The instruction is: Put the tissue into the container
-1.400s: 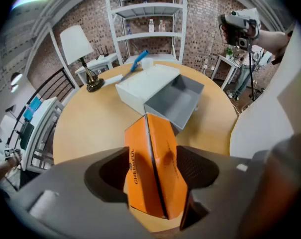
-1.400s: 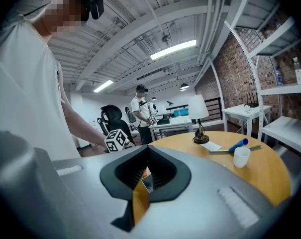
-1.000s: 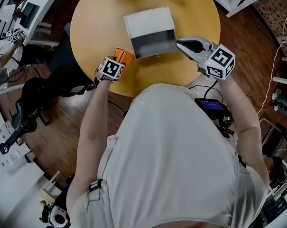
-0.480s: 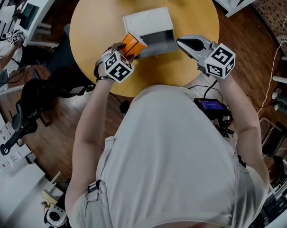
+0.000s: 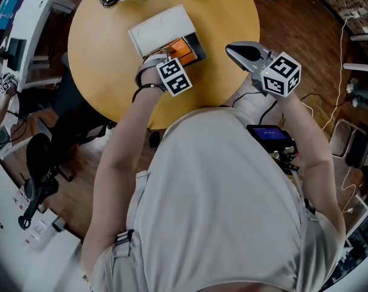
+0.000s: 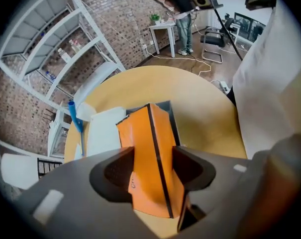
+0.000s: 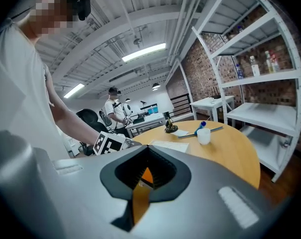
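Both left gripper (image 6: 152,171) jaws pinch the orange rectangular tissue pack (image 6: 146,133); lower it squarely into the grey box container (image 5: 197,47); right gripper (image 5: 233,49) closed.

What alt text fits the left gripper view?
The left gripper is clamped on an orange tissue pack, with the open container right behind it on a round wooden table. A brick wall and white shelving fill the background.
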Demonstrator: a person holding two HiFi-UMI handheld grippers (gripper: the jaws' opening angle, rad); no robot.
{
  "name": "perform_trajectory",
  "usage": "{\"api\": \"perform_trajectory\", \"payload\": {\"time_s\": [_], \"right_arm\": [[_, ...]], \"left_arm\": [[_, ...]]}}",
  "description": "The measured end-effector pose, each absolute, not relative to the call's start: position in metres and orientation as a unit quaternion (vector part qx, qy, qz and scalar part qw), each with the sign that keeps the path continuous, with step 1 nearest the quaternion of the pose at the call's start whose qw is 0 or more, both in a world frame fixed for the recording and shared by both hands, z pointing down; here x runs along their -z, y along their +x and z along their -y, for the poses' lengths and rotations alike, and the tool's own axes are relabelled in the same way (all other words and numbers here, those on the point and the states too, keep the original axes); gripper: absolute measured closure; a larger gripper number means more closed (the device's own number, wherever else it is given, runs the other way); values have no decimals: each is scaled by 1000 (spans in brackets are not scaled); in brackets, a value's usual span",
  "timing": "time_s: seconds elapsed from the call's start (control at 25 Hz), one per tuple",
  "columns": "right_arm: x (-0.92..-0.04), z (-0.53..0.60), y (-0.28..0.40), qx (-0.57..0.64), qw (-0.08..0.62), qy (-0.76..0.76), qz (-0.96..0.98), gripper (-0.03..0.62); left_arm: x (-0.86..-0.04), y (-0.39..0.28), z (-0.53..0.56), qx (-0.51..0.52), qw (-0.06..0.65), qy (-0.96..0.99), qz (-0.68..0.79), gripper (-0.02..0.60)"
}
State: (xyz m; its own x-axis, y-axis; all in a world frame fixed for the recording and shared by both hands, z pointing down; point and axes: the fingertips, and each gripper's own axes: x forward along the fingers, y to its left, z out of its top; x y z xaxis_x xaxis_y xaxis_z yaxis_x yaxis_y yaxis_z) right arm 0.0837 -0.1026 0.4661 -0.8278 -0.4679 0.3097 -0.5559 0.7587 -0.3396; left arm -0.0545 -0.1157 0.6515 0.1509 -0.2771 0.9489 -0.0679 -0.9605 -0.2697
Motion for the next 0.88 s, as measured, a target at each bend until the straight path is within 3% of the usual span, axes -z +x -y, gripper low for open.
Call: {"api": "perform_trajectory", "payload": {"time_s": [0.12,0.32,0.48,0.6,0.76,0.84,0.88], "right_arm": [[-472,95,99,-222,101,286,927,592],[-467,92,109,-223,100,291,925,592],[-463,97,105,-217,100,286,928,592],[-457,101,92,-208,100,267,936,592],[-442,105,69,-190,86,226,952,592],[-427,107,52,-178,66,200,961,592],[-419,109,43,-171,55,186,966,592]], "left_arm": [[-673,-51,121,673,116,-723,-101,335],[-683,-49,117,683,110,-718,-81,292],[-653,-48,117,655,93,-742,-103,259],[-608,-47,114,601,76,-781,-156,272],[-530,-53,111,446,19,-852,-272,445],[-493,-67,110,342,-29,-880,-327,574],[-478,-77,108,290,-59,-889,-350,581]]}}
